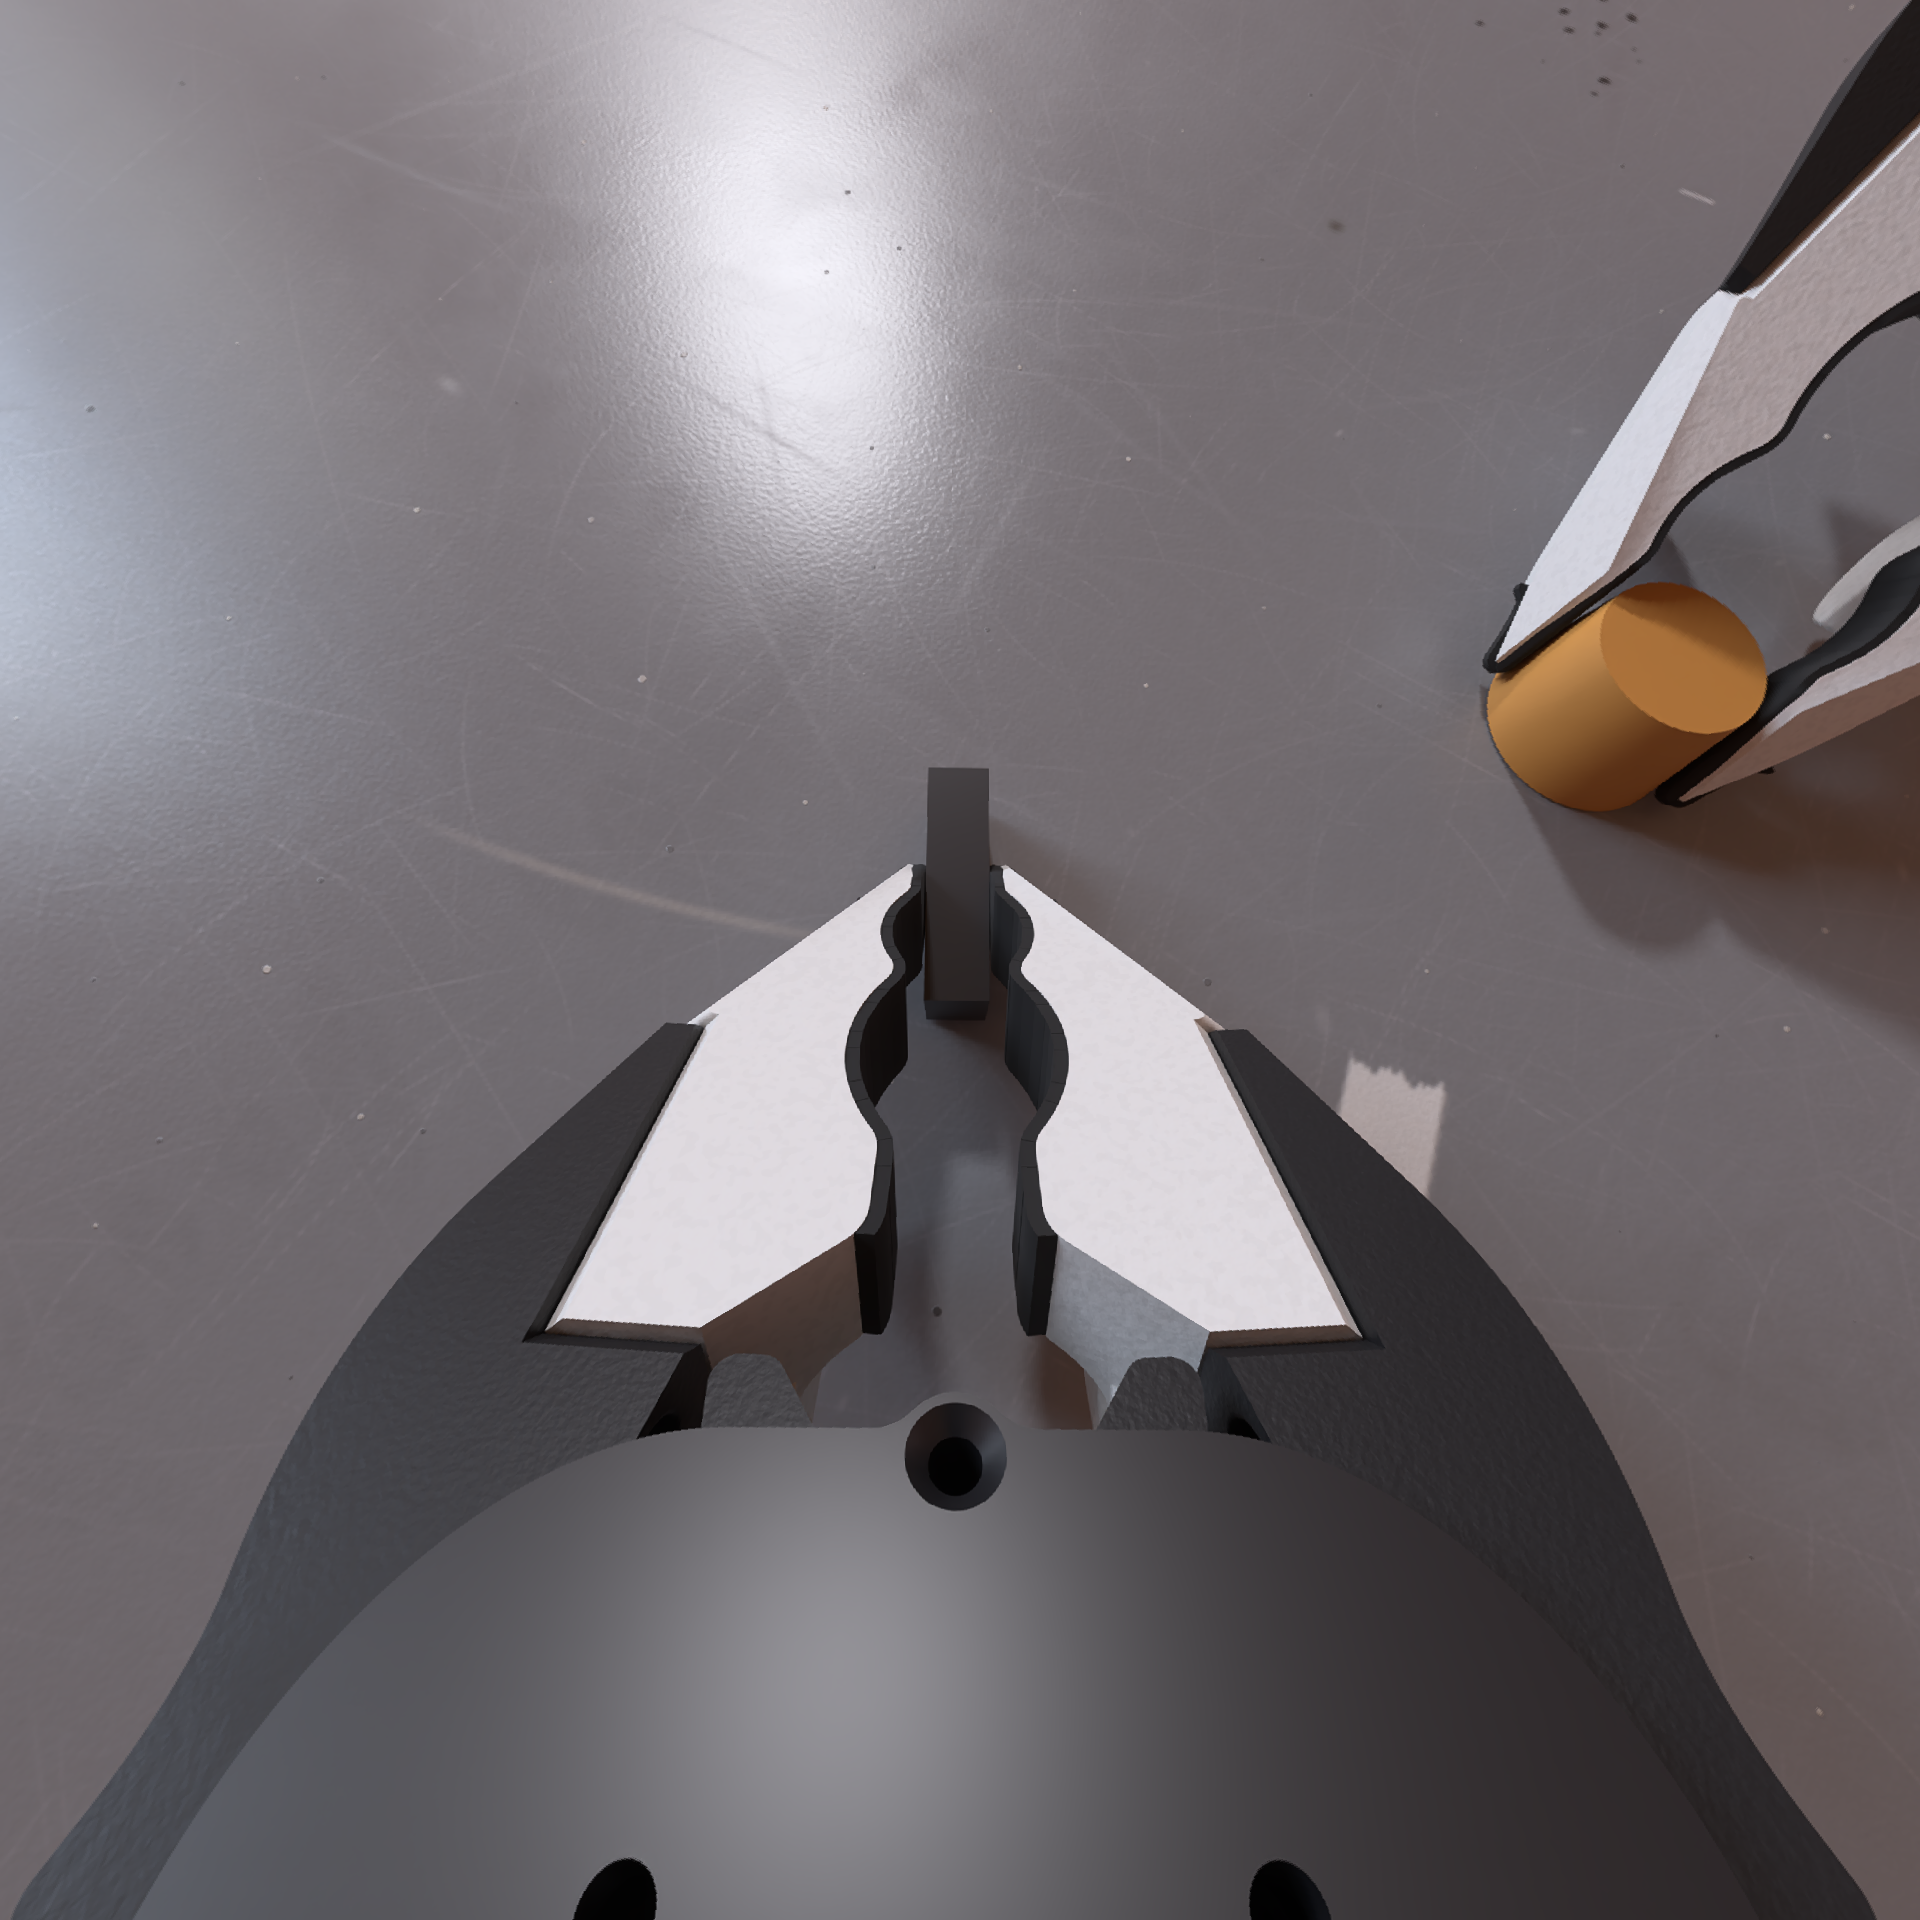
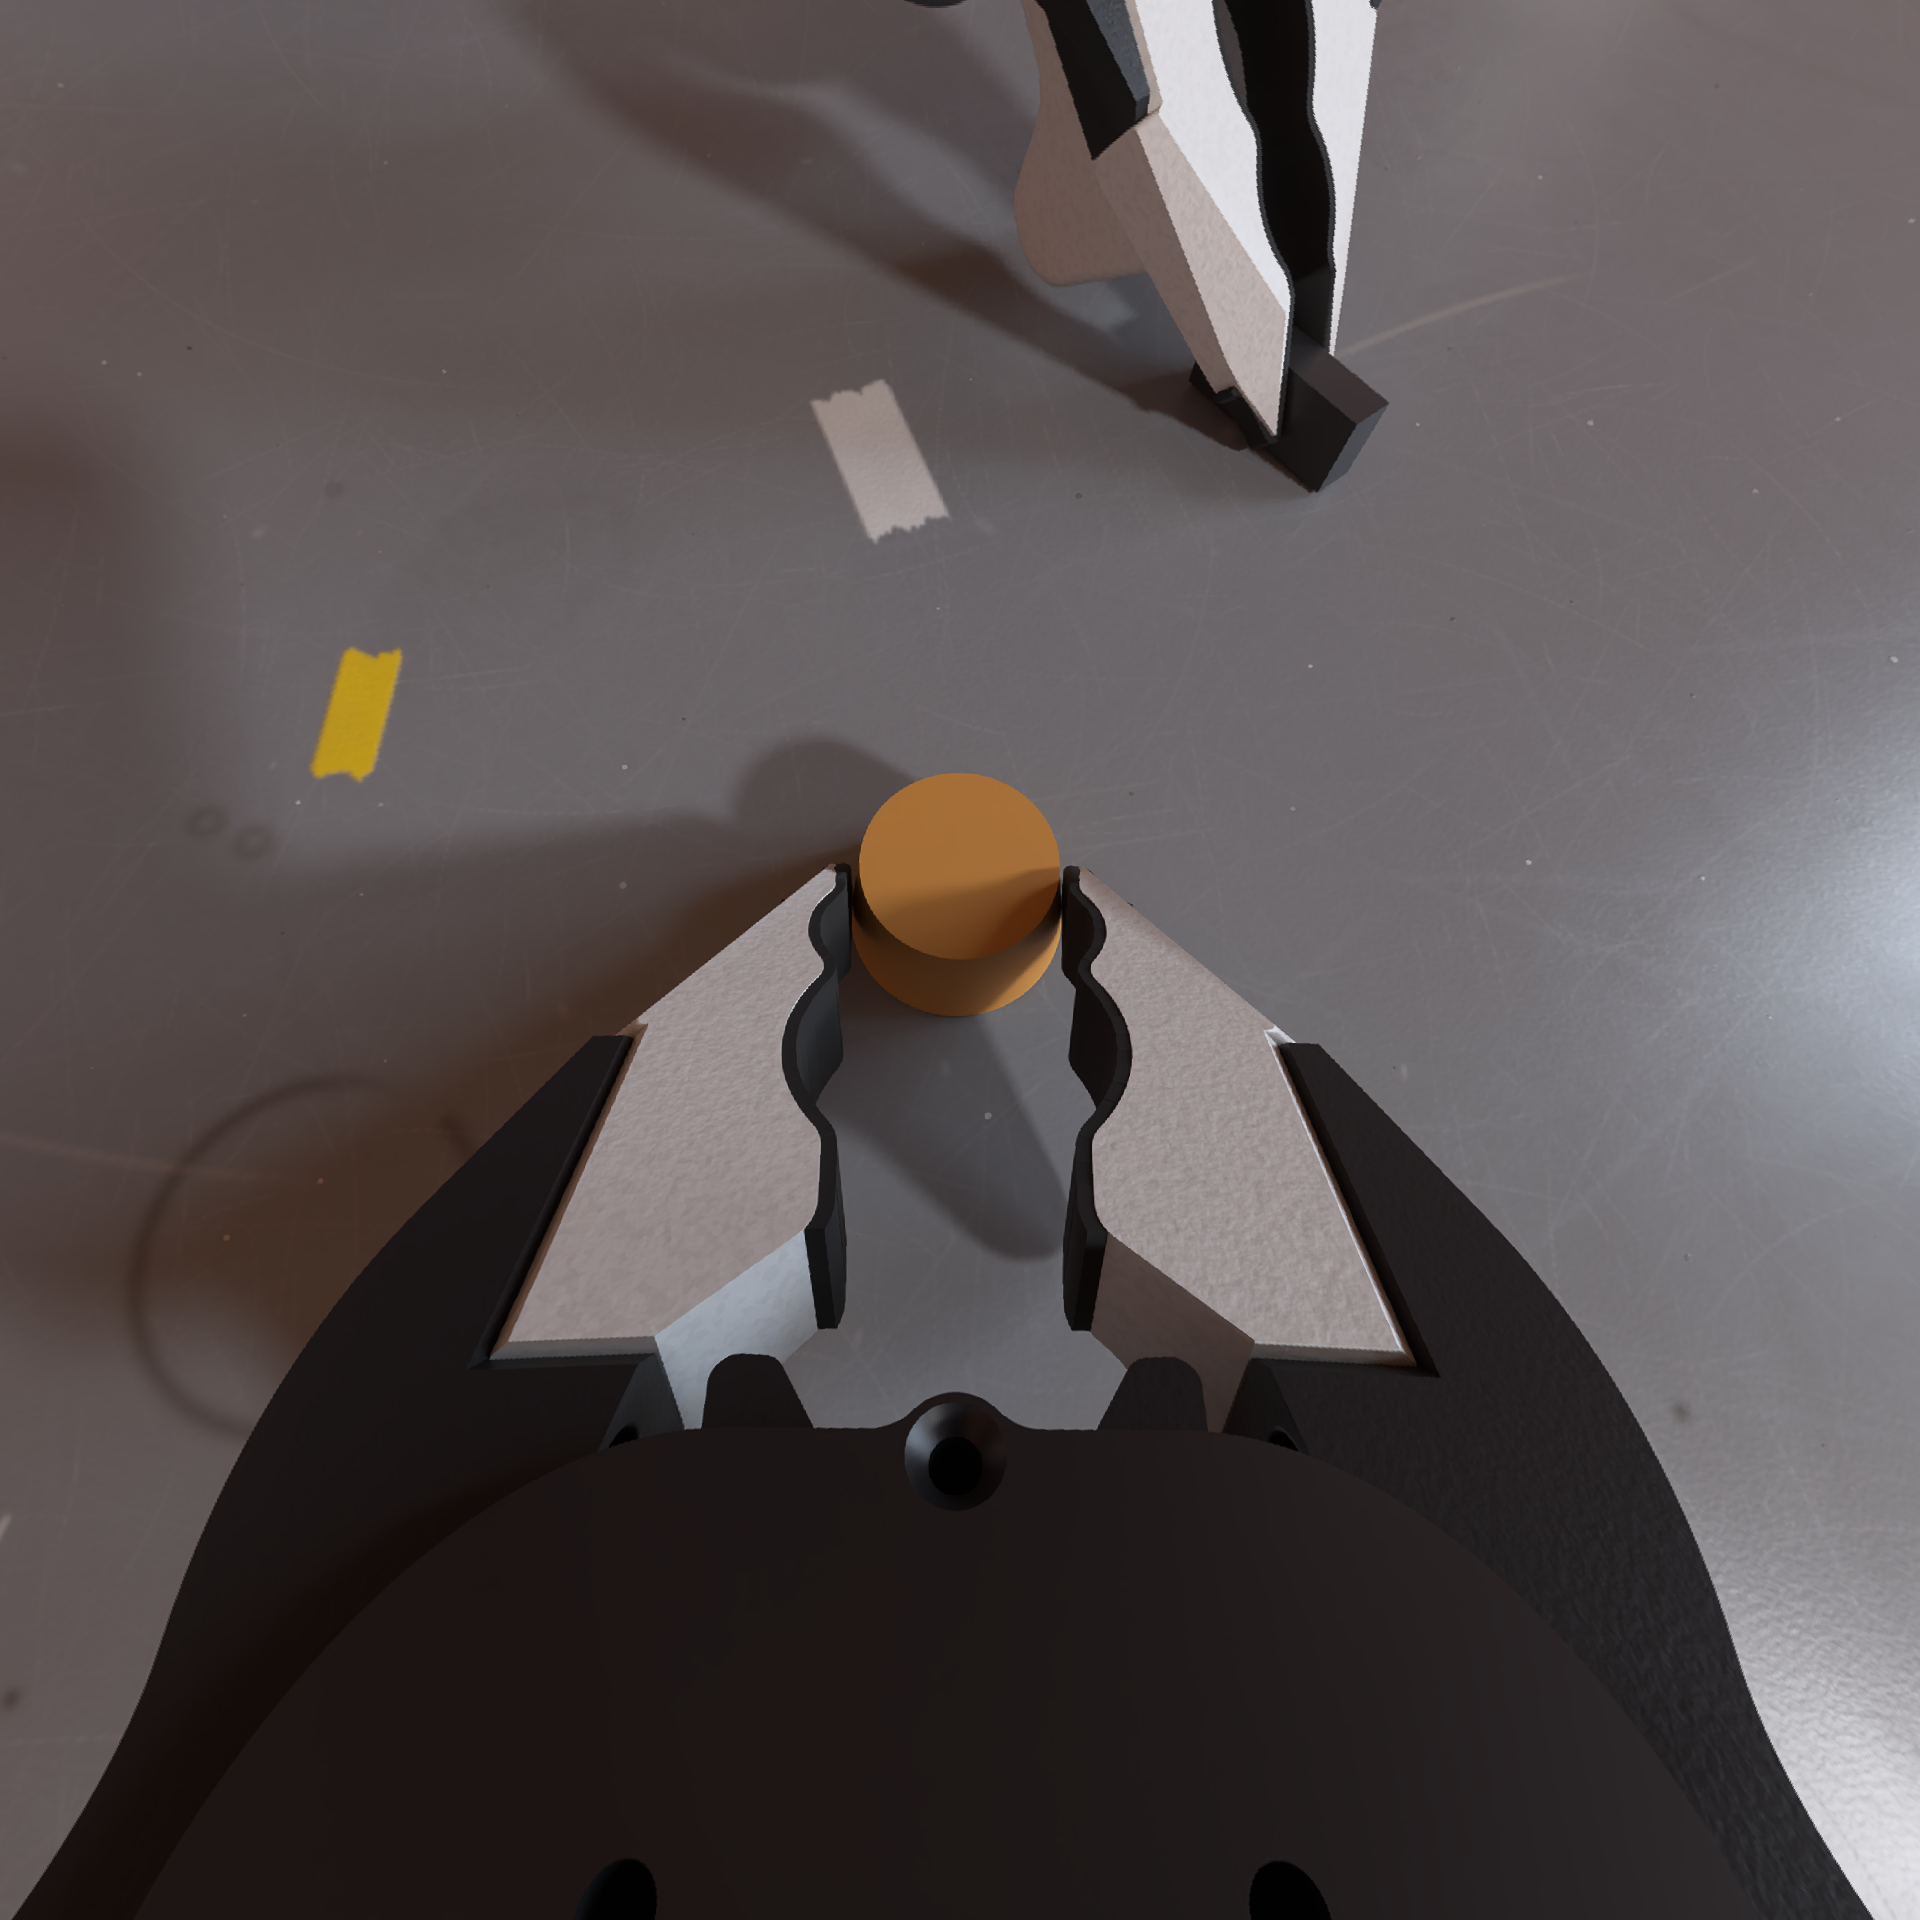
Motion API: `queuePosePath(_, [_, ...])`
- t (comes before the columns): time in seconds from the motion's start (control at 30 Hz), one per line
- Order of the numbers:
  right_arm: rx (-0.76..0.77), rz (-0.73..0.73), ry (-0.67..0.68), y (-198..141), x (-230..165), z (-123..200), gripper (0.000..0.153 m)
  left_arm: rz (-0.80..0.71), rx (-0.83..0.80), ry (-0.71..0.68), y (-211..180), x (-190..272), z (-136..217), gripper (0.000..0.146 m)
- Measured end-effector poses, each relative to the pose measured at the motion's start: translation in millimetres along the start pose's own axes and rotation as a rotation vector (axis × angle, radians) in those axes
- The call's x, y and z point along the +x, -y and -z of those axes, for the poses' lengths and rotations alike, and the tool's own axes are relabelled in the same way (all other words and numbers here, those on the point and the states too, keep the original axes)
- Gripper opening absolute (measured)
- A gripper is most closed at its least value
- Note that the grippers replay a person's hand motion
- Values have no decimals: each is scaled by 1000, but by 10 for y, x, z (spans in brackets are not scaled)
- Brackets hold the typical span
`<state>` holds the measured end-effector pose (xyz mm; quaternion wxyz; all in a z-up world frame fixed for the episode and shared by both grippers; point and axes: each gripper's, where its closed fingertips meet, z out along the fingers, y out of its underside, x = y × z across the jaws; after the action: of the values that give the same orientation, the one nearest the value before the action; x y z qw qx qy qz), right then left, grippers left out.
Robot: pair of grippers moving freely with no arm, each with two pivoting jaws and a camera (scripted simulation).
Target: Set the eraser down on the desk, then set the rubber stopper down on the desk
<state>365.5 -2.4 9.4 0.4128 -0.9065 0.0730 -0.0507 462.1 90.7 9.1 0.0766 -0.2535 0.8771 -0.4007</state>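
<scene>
1. Gripping the eraser (image 1: 957,894), the left gripper (image 1: 957,883) has its two fingertips pressed on both flat sides of this dark, thin block, which stands on its narrow edge between them.
2. From the right wrist view, the same eraser (image 2: 1335,426) shows its lower end at the desk (image 2: 1455,831); it seems to touch the grey surface, but I cannot tell this for sure.
3. The right gripper (image 2: 957,914) is clenched on the rubber stopper (image 2: 957,883), an orange piece with a round flat top, with one black pad on each side of it.
4. In the left wrist view the rubber stopper (image 1: 1621,696) appears to sit with its base on the desk (image 1: 520,520), and the right gripper (image 1: 1600,717) comes down to it from the upper right corner.
5. The two held things are well apart from each other on the desk.
6. A pale strip of tape (image 2: 879,459) lies flat on the desk between the two grippers, and a yellow strip of tape (image 2: 356,714) lies further to the left of the stopper.
7. The pale strip of tape (image 1: 1392,1127) is also partly seen beside the left gripper's right finger.
8. The desk is grey, shiny, and has many fine scratches and small specks.
</scene>
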Motion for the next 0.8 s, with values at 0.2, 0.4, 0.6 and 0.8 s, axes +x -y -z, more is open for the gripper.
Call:
queuePosePath(0.2, [-1, -5, 4, -1, 1, -1, 40, -31, -2, 16, -2, 13, 0, 11])
queuePosePath(0.4, [-1, -7, 6, -1, 2, -2, 40, -75, -4, 46, -6, 22, -1, 11])
queuePosePath(0.6, [-1, -6, 5, -2, 2, -2, 40, -95, -3, 65, -5, 21, 0, 11])
queuePosePath(0.8, [-1, -6, 5, -2, 2, -2, 40, -108, 0, 100, -2, -2, 5, 13])
